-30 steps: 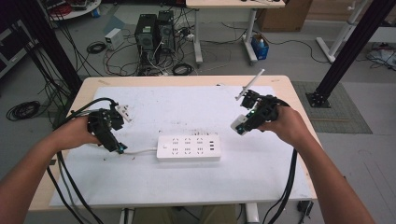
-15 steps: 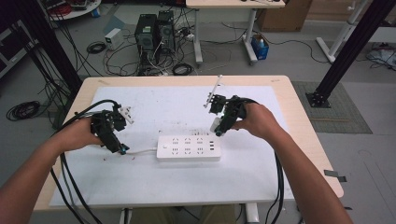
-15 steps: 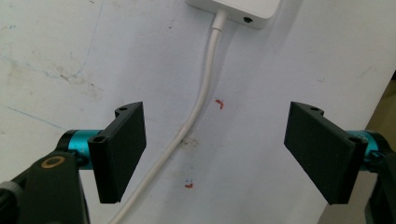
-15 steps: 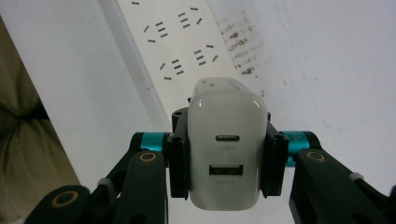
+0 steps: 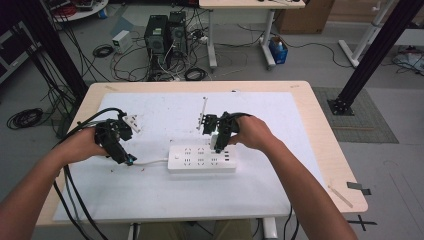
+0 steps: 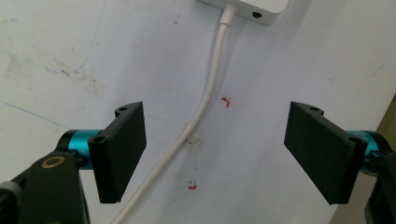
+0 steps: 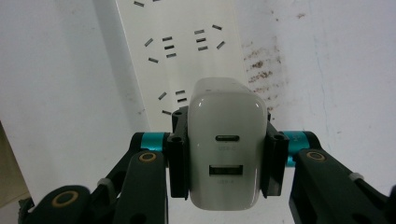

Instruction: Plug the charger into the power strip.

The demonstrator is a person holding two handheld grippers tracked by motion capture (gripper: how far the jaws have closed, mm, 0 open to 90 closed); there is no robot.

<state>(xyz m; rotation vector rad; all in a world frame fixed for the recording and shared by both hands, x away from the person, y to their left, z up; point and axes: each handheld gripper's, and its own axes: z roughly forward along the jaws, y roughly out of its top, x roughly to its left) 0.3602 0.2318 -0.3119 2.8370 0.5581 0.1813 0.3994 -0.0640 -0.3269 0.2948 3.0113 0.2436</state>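
Pinching a white USB charger [image 7: 227, 144] between both jaws of the right claw [image 7: 227, 158], just above the socket face of the white power strip [image 5: 201, 158] mid tabletop [image 5: 310, 125]. Left claw [image 6: 215, 154] spread wide over the strip's white cord [image 6: 205, 100] left of the strip, touching nothing.
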